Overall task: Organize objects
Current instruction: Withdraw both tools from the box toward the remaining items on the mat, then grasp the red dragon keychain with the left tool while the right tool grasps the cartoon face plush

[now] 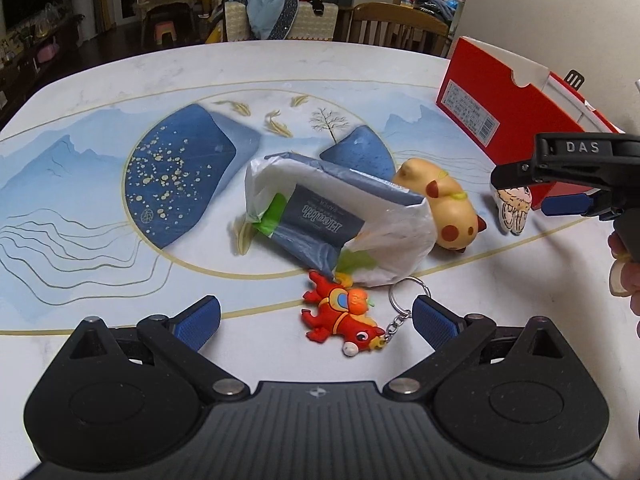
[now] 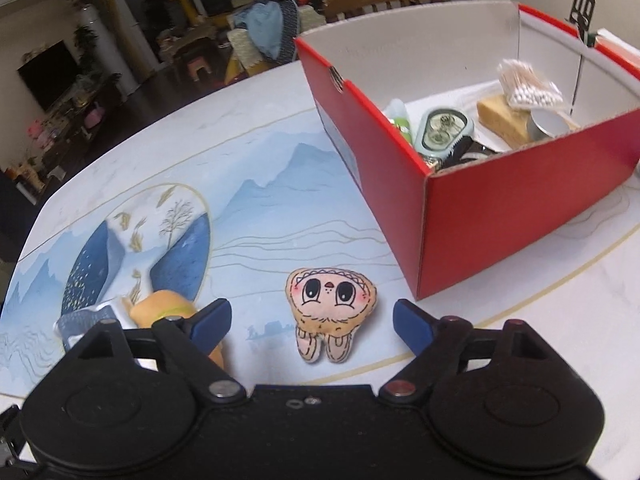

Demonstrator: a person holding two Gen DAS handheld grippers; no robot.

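We take the little plush face toy (image 2: pixel 331 312) as the thing in hand: it lies flat on the table (image 2: pixel 280 152), face up, just in front of the near corner of the red box (image 2: pixel 500 216), and its long axis runs from the rounded head, which is the end toward the box, down to its two stubby legs, which point back at our right tool (image 2: pixel 312 322). That tool has its jaws spread wide, one blue pad on either side of the toy and neither touching it, so the toy sits squarely in the gap with its length along the tool's own line; the jaws would close across its width. Farther from the box, our left tool (image 1: pixel 316 318) is likewise spread and holds nothing, with the red dragon keychain (image 1: pixel 344 320) between its pads, lying slantwise, the ring end toward the right pad. Beyond the keychain sits a white plastic bag (image 1: pixel 392 240) around a dark pack that reads "Health", upside down to us, and a spotted tan cat figure (image 1: pixel 440 204) beside it. The right tool's arm bears the letters "DAS". The box label is too small to read.
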